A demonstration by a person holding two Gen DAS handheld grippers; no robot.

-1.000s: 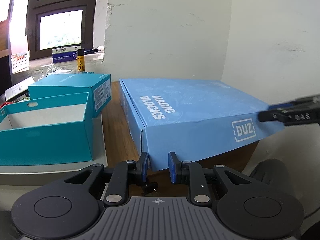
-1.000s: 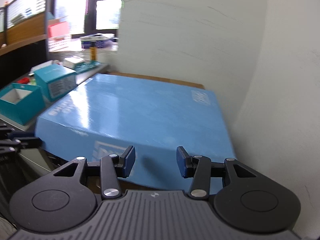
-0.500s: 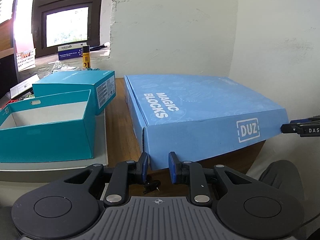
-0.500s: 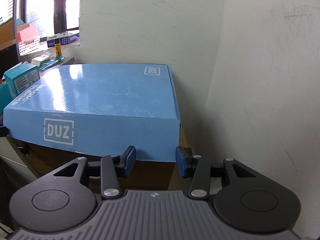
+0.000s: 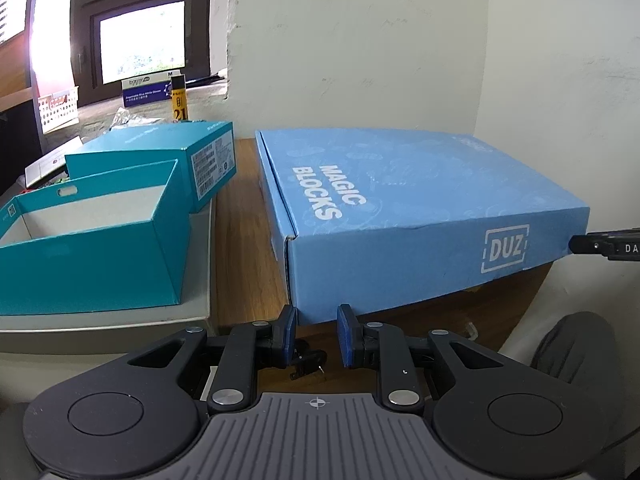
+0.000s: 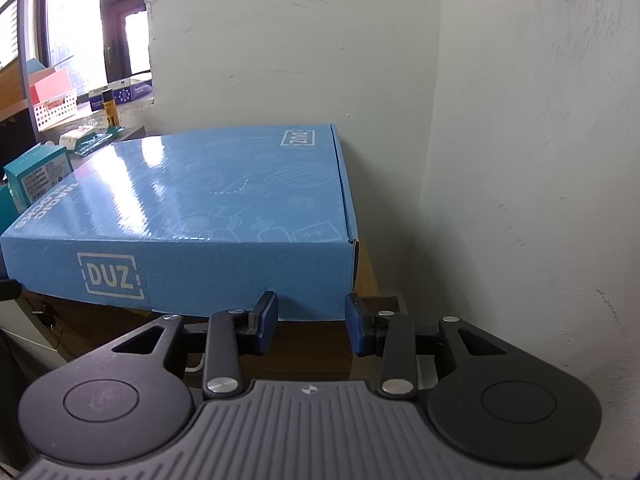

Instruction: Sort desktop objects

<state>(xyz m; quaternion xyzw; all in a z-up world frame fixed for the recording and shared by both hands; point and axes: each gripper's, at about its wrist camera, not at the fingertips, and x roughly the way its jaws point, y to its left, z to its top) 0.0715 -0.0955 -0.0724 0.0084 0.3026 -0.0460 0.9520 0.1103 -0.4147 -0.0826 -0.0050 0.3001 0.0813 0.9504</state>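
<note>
Left wrist view is showing the left gripper (image 5: 317, 330), jaws open and empty, facing a blue cardboard box (image 5: 400, 200) printed "MAGIC BLOCKS" and "DUZ", lying on a wooden desk (image 5: 240, 240) beside two teal boxes (image 5: 100, 232). Right wrist view is showing the right gripper (image 6: 312, 322), jaws likewise parted, holding nothing, pointing at the box's "DUZ" side near a white wall (image 6: 520, 160).

Right gripper (image 6: 312, 328) swung round — now squarely facing the blue box (image 6: 224, 200).

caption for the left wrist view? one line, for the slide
Open left gripper faces the near corner of the blue Magic Blocks box on the wooden desk; an open teal box sits to its left.
</note>
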